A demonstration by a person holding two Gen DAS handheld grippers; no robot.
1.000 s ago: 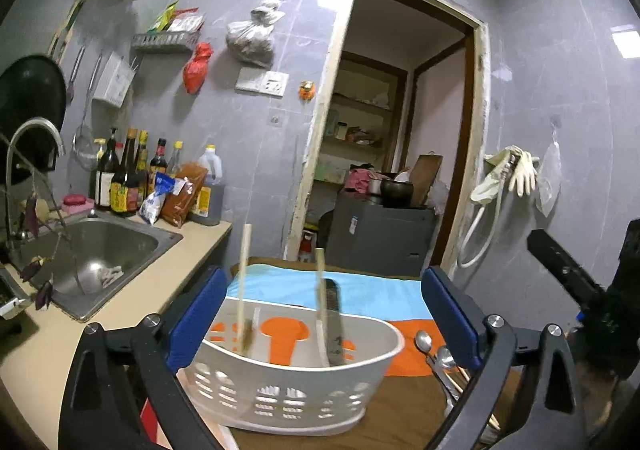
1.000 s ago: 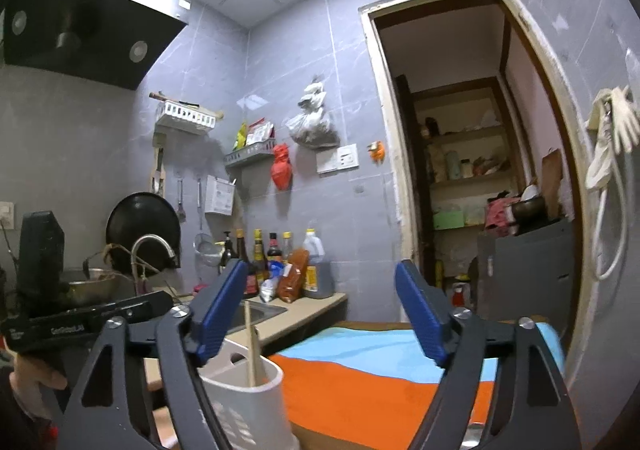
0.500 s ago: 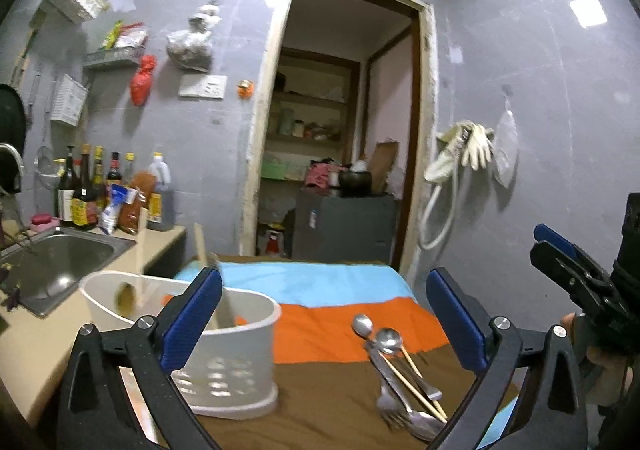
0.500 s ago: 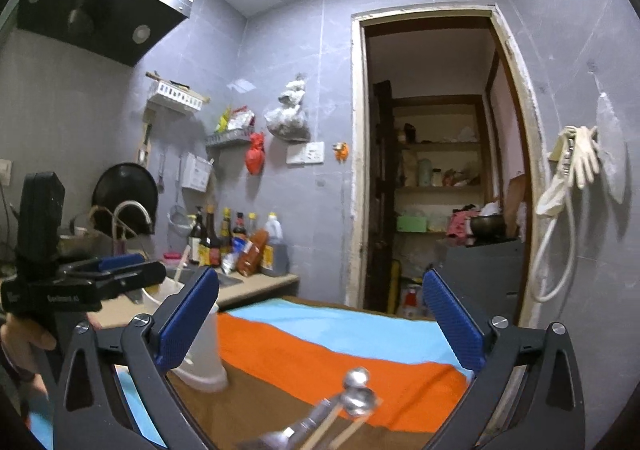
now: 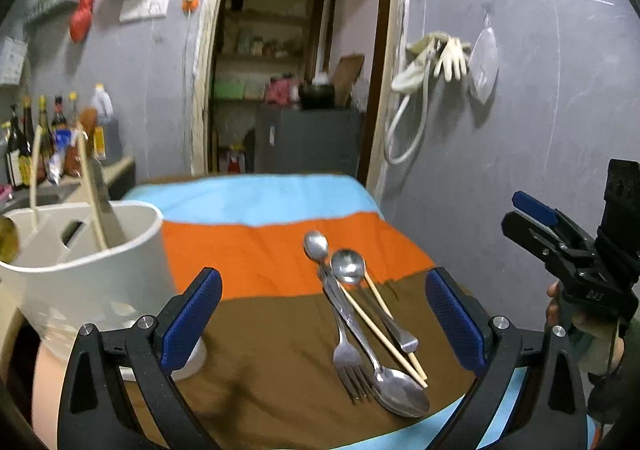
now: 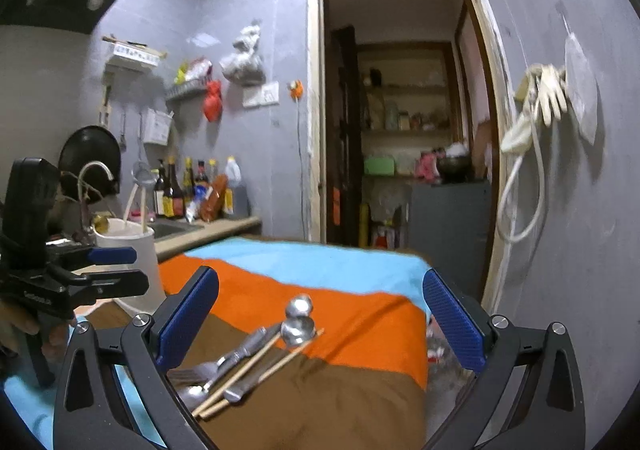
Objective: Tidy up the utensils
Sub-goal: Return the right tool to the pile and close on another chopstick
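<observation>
A pile of utensils [image 5: 366,316] lies on the striped cloth [image 5: 256,250]: spoons, a fork [image 5: 348,358] and a pair of chopsticks [image 5: 384,326]. It also shows in the right wrist view [image 6: 248,358]. A white utensil basket [image 5: 84,262] stands at the left and holds chopsticks and a knife; it also shows in the right wrist view [image 6: 132,262]. My left gripper [image 5: 324,326] is open and empty, just short of the pile. My right gripper [image 6: 320,324] is open and empty above the pile.
The cloth-covered table ends at a grey wall [image 5: 500,130] on the right. A counter with a sink [image 6: 172,228] and bottles [image 6: 188,190] lies to the left. An open doorway [image 6: 400,110] is behind the table. Gloves and a hose [image 5: 432,62] hang on the wall.
Both grippers have swung right and tipped down, from the basket toward the utensil pile. The basket has slid to the left edge of the left wrist view. Both stay open.
</observation>
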